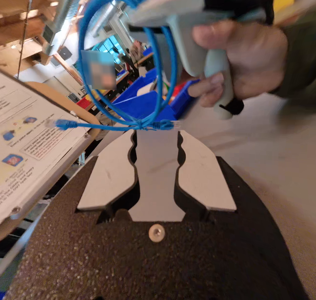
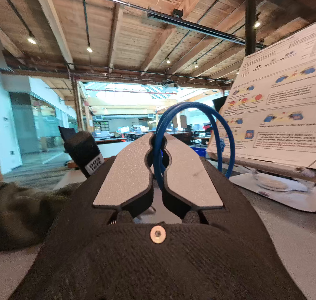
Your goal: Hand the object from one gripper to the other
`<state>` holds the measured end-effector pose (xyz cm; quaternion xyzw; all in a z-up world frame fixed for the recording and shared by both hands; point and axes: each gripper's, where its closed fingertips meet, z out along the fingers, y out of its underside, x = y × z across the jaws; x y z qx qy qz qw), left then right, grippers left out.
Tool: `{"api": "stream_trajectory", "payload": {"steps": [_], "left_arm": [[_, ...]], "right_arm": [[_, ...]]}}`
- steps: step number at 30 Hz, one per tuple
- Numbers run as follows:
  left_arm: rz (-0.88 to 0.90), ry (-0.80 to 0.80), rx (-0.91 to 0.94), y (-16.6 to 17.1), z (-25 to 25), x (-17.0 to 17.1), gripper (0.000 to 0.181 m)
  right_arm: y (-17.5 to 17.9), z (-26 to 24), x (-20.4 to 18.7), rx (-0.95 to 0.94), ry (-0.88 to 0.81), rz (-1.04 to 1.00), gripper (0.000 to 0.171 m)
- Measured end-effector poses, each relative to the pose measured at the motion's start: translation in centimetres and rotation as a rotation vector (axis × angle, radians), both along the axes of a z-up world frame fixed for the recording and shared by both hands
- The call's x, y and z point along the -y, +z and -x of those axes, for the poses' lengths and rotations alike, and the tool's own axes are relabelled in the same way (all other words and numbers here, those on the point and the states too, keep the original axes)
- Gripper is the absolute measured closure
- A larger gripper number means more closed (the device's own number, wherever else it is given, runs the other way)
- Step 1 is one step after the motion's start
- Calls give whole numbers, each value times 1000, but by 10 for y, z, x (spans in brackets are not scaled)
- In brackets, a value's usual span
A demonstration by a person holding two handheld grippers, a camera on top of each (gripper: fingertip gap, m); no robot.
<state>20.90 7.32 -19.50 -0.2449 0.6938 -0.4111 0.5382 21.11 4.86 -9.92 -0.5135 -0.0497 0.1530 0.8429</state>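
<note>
Left wrist view: my left gripper [image 1: 156, 133] is spread wide just beneath the coiled blue network cable [image 1: 128, 66]. Right wrist view: my right gripper [image 2: 158, 138] pinches the coil. Next, I'd judge, the left closes before the right lets go.

Your left wrist camera sits just behind the left claw [image 1: 156, 134] and looks along its fingers, tilted, across the bench [image 1: 256, 155] toward the blue bins [image 1: 140, 104], with the right claw [image 1: 150, 20] close in at the top. Your right wrist camera sits behind the right claw [image 2: 158, 138], facing upward-forward to the wooden ceiling [image 2: 136, 27]. Both views share the blue cable [image 1: 126, 66] [image 2: 196, 119] and the instruction sheet [image 1: 34, 129] [image 2: 277, 104].
</note>
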Motion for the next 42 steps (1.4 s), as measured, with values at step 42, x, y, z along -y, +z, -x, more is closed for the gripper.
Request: {"api": "stream_trajectory", "payload": {"steps": [42], "left_arm": [[651, -268, 144, 83, 28, -17, 166]], "right_arm": [[-41, 29, -27, 591, -258, 162, 120]]}}
